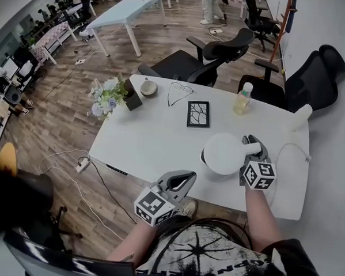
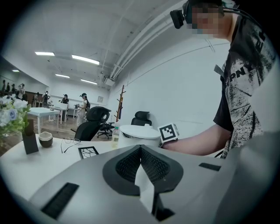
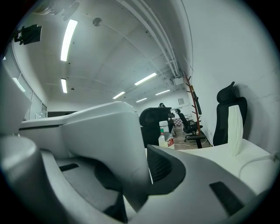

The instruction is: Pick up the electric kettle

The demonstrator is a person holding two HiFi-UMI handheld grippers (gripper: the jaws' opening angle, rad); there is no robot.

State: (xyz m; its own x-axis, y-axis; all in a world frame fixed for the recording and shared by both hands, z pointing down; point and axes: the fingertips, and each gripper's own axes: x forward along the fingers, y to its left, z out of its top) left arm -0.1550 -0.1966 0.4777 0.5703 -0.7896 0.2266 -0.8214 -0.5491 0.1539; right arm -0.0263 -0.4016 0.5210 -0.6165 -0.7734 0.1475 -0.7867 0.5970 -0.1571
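Grey jaws pressed together on nothing, the left gripper (image 1: 185, 177) hangs at the near edge of the tabletop (image 1: 155, 140), and just beyond it the right gripper (image 1: 254, 146) pinches the handle (image 1: 250, 148) of the white electric kettle (image 1: 222, 153) standing on the near right part, short of the picture frame (image 1: 198, 114).

The right gripper (image 3: 142, 177) has its jaws clamped on the electric kettle (image 3: 105, 131) handle; a bottle (image 3: 165, 134) stands beyond on the tabletop (image 3: 216, 151).
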